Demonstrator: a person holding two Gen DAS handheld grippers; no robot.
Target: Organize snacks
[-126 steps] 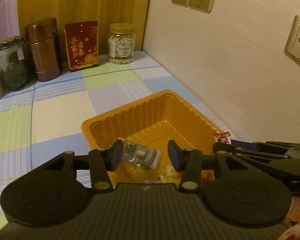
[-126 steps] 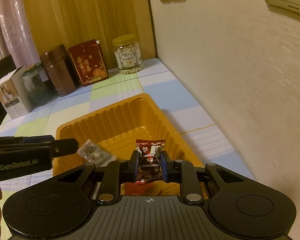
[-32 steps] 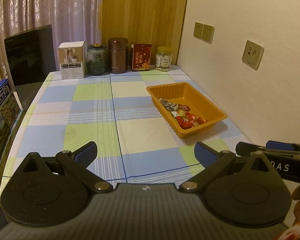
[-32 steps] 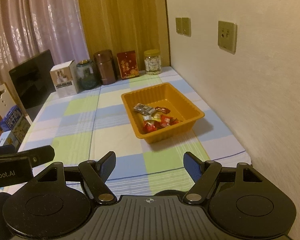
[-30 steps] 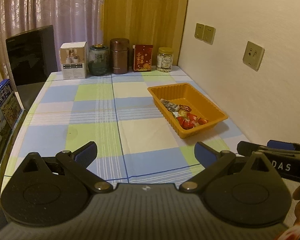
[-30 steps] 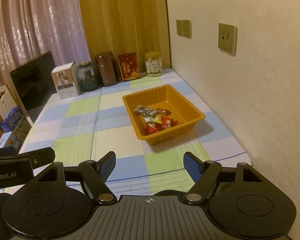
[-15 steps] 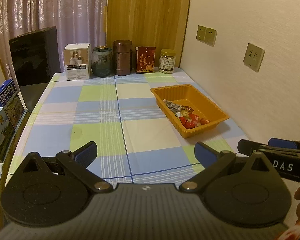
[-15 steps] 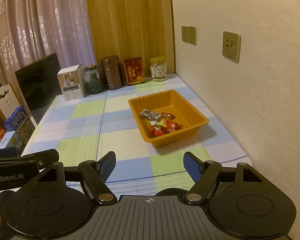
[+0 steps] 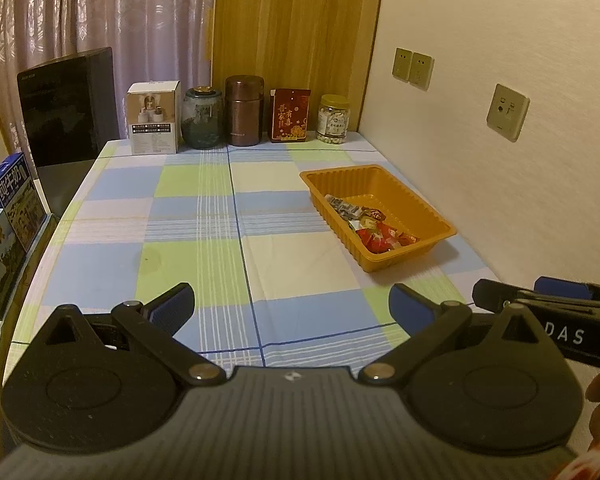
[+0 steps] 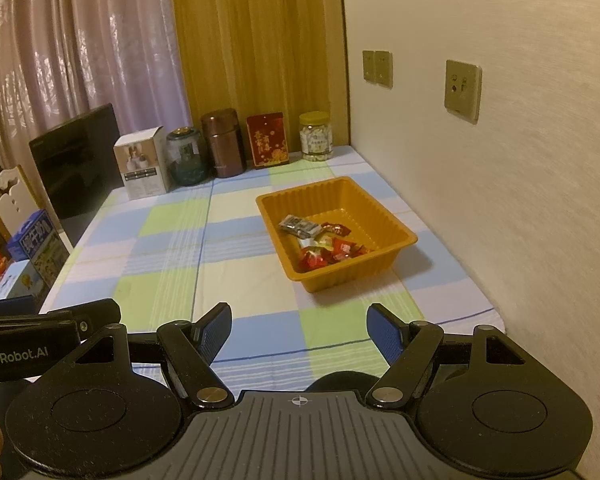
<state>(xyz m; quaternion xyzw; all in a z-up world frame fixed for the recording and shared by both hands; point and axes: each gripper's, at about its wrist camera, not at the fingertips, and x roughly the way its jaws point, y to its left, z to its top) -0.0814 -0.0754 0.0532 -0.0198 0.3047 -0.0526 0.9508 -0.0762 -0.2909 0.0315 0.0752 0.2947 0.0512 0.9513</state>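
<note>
Both grippers wide open, empty: left gripper (image 9: 291, 308), right gripper (image 10: 299, 331), blue ribbed pads over checked cloth (image 9: 204, 216). Snacks (image 10: 324, 246), crinkly foil wrappers, mostly red, lie in ribbed orange plastic tray (image 10: 384, 216) near wall, well ahead of both.

The right tongs (image 9: 548, 300) carry white letters "DAS" on their side, cut off at the start. The left tongs (image 10: 52, 316) read "GenRobot.AI". The red box (image 9: 290, 115) on the counter bears gold Chinese characters, "吾家有喜". The blue carton (image 9: 14, 196) shows "纯牛奶". Print on the white box (image 9: 154, 118) and jar (image 9: 333, 120) is too small to read.
</note>
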